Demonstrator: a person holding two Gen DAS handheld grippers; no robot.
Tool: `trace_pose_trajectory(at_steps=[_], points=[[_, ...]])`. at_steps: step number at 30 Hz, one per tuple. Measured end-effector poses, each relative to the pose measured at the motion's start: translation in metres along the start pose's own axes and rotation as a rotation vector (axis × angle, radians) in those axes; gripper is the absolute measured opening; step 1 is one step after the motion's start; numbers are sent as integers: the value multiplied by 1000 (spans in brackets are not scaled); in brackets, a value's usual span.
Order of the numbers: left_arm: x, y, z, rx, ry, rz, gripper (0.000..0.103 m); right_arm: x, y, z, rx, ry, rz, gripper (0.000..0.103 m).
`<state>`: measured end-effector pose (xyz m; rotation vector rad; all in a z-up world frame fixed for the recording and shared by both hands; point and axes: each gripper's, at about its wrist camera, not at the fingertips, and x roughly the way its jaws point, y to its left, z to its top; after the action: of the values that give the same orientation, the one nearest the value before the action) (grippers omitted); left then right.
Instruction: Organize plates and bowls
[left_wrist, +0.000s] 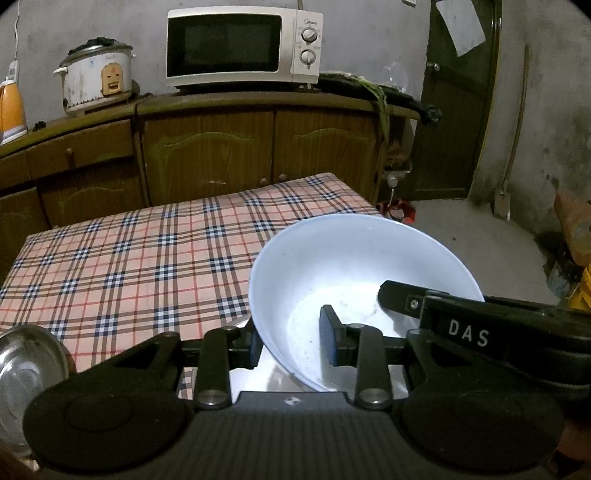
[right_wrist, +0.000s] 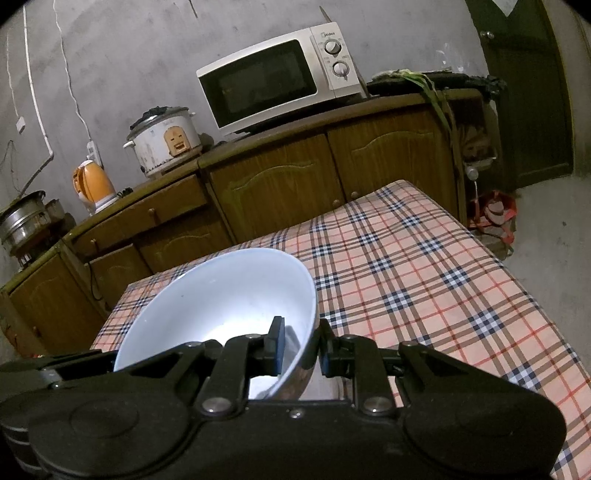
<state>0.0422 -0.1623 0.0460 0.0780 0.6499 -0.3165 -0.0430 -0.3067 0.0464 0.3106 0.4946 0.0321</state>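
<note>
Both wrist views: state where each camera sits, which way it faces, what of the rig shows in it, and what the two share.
Left wrist view: sits on the left gripper, looking forward and somewhat down over the checked table toward the cabinets; its jaws clamp the near wall of the white bowl, and the right gripper's finger enters from the right.
Right wrist view: sits on the right gripper, tilted, facing the same cabinets; its jaws pinch the bowl's right rim.
Shared: the bowl, table, microwave and rice cooker.
</note>
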Motion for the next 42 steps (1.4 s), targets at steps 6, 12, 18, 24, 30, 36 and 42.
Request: trace_pose_trajectory(at_steps=[6, 12, 18, 24, 30, 36, 42], points=[[5, 2, -2, -3, 15, 2, 32, 5, -1, -3, 4, 15, -1, 24], [8, 4, -5, -7, 27, 2, 32, 9, 0, -5, 4, 28, -4, 24], [13, 6, -6, -11, 40, 3, 32, 14, 0, -7, 5, 43, -7, 24], [16, 7, -9, -12, 54, 5, 32, 18, -1, -10, 6, 58, -9, 24], [20, 9, -10, -13, 65, 6, 32, 22, -1, -13, 8, 71, -11, 24], [23, 10, -13, -15, 79, 7, 32, 28, -1, -15, 9, 85, -13, 24], [27, 13, -17, -19, 98, 8, 32, 33, -2, -19, 9, 104, -14, 24]])
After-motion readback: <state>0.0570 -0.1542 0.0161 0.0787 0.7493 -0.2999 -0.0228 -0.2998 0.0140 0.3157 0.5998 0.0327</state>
